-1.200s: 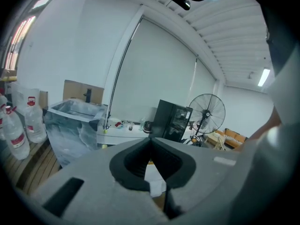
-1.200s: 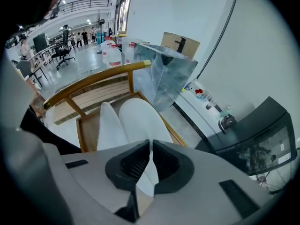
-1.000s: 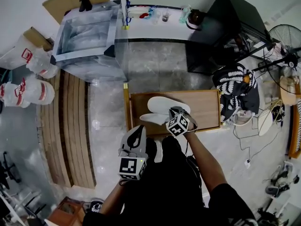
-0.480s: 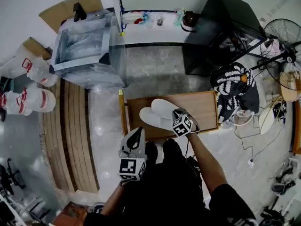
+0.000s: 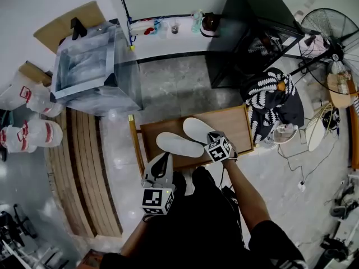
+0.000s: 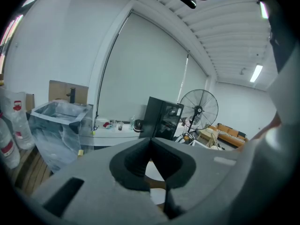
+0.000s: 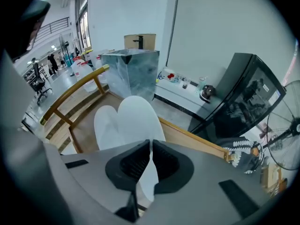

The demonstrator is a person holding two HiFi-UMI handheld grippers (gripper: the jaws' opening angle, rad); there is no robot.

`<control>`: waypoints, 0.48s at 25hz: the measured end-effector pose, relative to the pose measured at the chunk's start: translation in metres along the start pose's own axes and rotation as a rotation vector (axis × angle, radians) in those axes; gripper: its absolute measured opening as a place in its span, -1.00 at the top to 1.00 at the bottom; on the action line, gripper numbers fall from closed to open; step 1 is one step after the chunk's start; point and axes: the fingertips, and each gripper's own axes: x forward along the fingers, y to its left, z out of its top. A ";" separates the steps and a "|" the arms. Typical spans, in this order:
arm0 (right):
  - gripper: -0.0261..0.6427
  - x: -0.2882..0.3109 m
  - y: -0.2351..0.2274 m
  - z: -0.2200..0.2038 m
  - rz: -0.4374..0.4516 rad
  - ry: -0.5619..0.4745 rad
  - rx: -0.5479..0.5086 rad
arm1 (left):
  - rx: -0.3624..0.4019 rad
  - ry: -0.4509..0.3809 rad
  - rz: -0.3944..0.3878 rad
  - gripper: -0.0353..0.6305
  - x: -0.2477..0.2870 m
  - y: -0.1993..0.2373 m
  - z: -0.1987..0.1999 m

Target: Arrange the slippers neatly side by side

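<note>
The right tool (image 7: 150,150) pinches one white slipper (image 5: 196,129) mid-frame; the left tool (image 6: 150,143) is closed, empty. Next, probably: set it beside the other slipper (image 5: 178,144).

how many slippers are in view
2. The left slipper lies flat on the wooden platform; the right slipper is beside it, its near end pinched in the right gripper. No others show, though the person's body hides some floor.

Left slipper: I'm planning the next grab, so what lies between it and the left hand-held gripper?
Head view: only bare wooden platform between them.
</note>
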 end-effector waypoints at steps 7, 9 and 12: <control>0.85 -0.006 -0.030 -0.034 -0.028 0.013 0.089 | 0.026 0.017 -0.048 0.84 0.023 -0.026 0.002; 0.85 -0.007 -0.037 -0.045 -0.025 0.011 0.142 | 0.035 0.022 -0.061 0.84 0.030 -0.035 0.002; 0.85 -0.011 -0.048 -0.056 -0.020 0.002 0.219 | 0.045 0.032 -0.081 0.84 0.041 -0.047 0.003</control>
